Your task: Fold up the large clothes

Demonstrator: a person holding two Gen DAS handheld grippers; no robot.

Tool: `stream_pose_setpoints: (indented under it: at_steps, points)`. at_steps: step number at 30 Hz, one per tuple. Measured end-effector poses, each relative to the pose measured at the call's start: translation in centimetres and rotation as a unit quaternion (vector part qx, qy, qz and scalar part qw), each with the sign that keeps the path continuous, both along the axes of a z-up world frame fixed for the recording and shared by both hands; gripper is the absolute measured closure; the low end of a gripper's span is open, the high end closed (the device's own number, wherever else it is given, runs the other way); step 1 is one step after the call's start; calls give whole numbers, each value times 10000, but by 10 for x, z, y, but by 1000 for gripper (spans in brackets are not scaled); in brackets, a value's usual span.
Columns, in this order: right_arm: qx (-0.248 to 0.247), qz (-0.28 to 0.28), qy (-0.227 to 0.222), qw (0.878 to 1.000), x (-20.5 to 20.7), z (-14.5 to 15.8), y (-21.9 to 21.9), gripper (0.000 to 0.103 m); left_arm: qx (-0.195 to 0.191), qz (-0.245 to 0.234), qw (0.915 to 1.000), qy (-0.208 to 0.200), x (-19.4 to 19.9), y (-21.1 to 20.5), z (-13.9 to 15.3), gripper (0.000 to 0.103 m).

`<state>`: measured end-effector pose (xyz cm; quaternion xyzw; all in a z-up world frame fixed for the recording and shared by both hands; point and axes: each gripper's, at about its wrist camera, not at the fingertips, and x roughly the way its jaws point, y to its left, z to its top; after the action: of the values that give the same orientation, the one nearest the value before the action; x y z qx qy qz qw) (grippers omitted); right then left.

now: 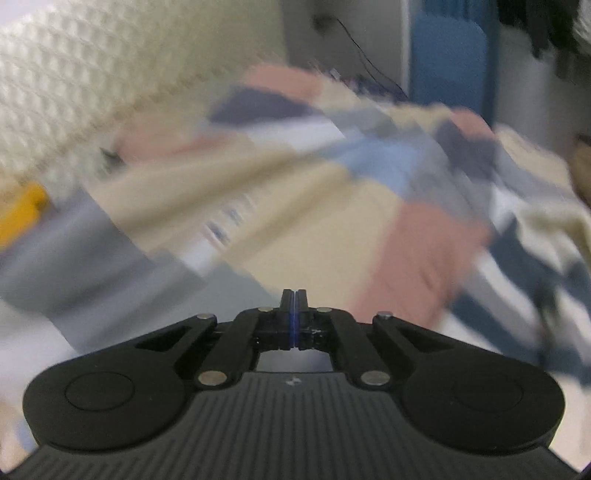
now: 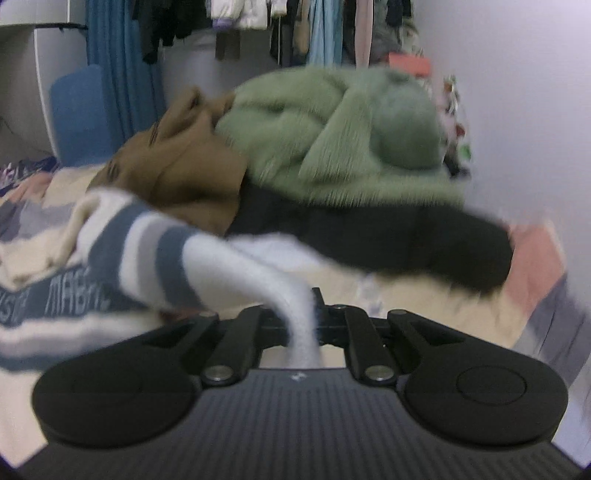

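Observation:
A fluffy sweater [image 2: 147, 243] striped white, blue and grey, with a lettered blue band, lies on the bed at the left of the right wrist view. A white strip of it runs down between the fingers of my right gripper [image 2: 303, 301], which is shut on it. In the left wrist view my left gripper [image 1: 294, 295] is shut, its fingers pressed flat together with nothing seen between them. It hovers over the blurred patchwork bed cover [image 1: 295, 206]. Part of the striped sweater [image 1: 546, 258] shows at the right edge there.
A pile sits behind the sweater: a green fluffy coat [image 2: 332, 140], a brown garment [image 2: 184, 162] and a black garment [image 2: 406, 240]. Clothes hang on a rail [image 2: 295, 29] beyond, by a blue chair [image 2: 77, 114]. A white textured panel [image 1: 92, 92] and a yellow object [image 1: 22, 214] lie left.

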<state>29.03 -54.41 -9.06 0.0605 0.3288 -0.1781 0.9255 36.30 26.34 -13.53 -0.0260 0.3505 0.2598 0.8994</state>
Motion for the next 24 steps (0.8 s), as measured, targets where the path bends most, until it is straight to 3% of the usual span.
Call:
stream_pose_setpoints:
  at_steps: [2,7,11,15,16,19,22,24]
  points:
    - [-79,-67,-128,9999,19,15,-11,93,12,81,9998,-193,10,19,19,103]
    - [-362,-318,-136,9987,76,19,-32,93,-686,-372,9965,-304,27,50,22,103]
    - [-484,-597,205,9968,117,-22,-49,93,-1427,-840,9860,-209,21,55,-13,102]
    - [-115,-901,190,9957,125,-72,-64,93,-2009,-1371,9700,-34,7,49,-51,100]
    - [-66,-928,178,9955,125,-82,-64,93,-2151,-1470,9655,-4,3,48,-58,93]
    - [382,-1063,98,9935,120,-108,-71,93,-2409,-1608,9571,92,-6,45,-74,44]
    - [965,-1252,-117,9874,110,-121,-80,93,-2578,-1745,9503,75,-9,47,-85,41]
    - [1075,-1296,-156,9856,104,-127,-81,93,-2791,-1781,9435,145,-11,44,-92,41]
